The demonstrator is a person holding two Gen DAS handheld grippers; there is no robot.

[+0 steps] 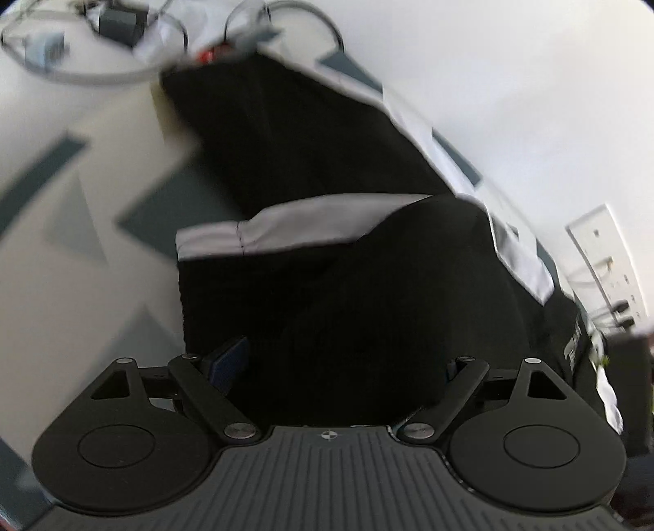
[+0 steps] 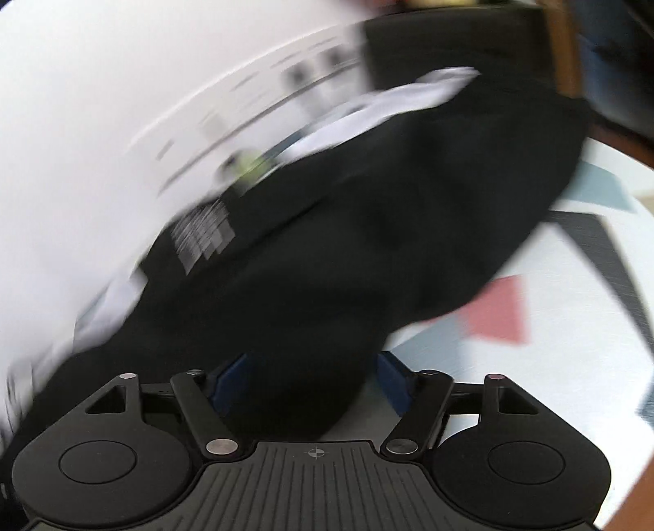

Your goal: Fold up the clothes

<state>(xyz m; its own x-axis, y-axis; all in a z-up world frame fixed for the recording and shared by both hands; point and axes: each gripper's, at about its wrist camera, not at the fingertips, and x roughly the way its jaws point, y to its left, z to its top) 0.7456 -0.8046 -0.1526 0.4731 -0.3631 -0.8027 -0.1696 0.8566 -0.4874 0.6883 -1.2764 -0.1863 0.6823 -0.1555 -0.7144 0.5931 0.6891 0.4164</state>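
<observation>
A black garment with grey-white panels and white lettering fills both views. In the left wrist view the garment (image 1: pixel 327 171) stretches away over the patterned surface, with a grey-white band (image 1: pixel 310 228) across it. My left gripper (image 1: pixel 347 367) has black cloth bunched between its blue-padded fingers (image 1: pixel 229 359); the right finger is hidden by cloth. In the right wrist view the garment (image 2: pixel 368 228) hangs taut from my right gripper (image 2: pixel 310 384), whose blue pads (image 2: pixel 392 380) stand wide with cloth between them. The view is motion-blurred.
The cloth-covered surface has teal, pink and dark geometric patches (image 2: pixel 498 310). Cables and small devices (image 1: pixel 114 24) lie at its far end. A white wall with a socket panel (image 1: pixel 605 261) is on the right. A brown wooden edge (image 2: pixel 613 134) borders the surface.
</observation>
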